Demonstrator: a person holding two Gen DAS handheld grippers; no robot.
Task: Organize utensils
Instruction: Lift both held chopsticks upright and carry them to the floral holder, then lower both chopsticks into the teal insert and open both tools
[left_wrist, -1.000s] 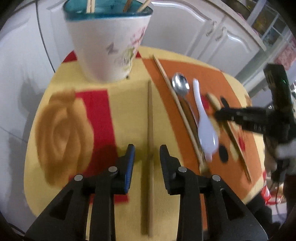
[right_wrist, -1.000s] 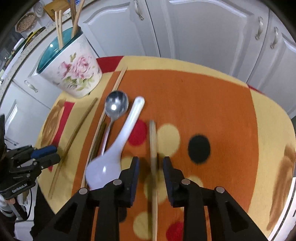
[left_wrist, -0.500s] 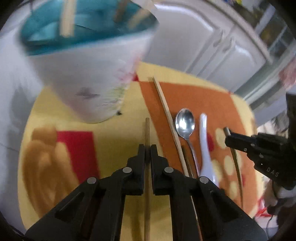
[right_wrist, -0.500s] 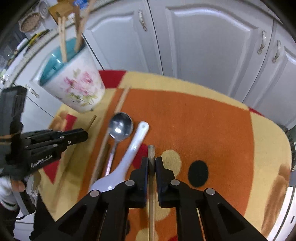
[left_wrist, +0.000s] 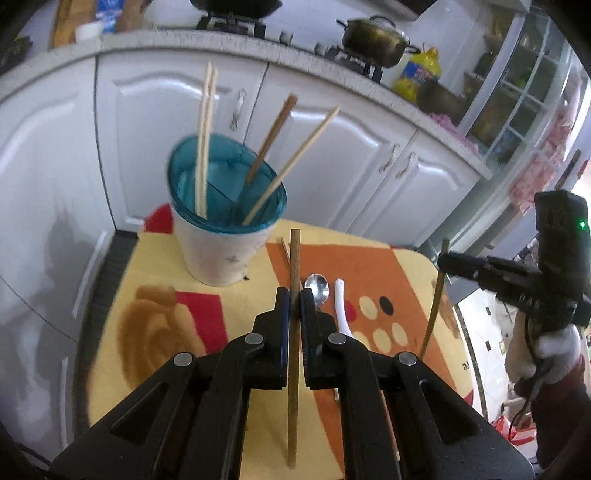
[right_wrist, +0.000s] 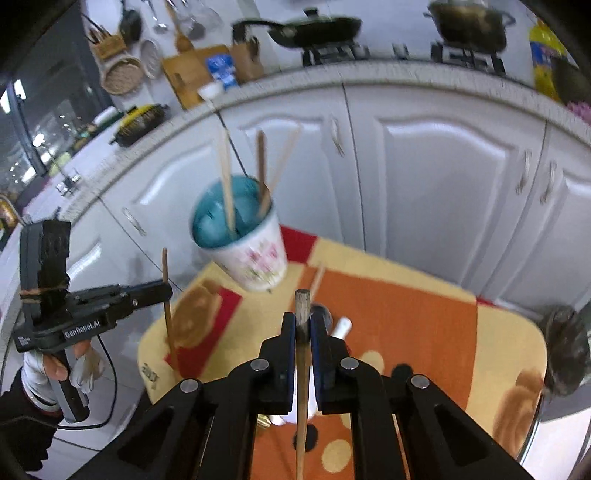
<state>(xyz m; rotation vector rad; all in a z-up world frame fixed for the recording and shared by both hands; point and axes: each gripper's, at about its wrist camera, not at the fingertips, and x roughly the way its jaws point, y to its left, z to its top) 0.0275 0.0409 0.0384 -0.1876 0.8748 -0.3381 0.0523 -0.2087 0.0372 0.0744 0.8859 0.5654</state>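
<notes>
Pinching chopsticks — left claw (left_wrist: 294, 295) one (left_wrist: 293, 369), right claw (right_wrist: 303, 325) another (right_wrist: 302, 387)

Utensil cup (left_wrist: 225, 236) stands on the table (left_wrist: 155, 258), spoons (left_wrist: 318, 287) right of it.

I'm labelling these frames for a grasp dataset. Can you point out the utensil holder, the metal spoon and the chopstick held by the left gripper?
utensil holder (left_wrist: 218, 254): left wrist view, on its white outer wall.
metal spoon (left_wrist: 317, 287): left wrist view, on its bowl.
chopstick (left_wrist: 294, 254): left wrist view, on the shaft above the left gripper (left_wrist: 291, 297).
</notes>
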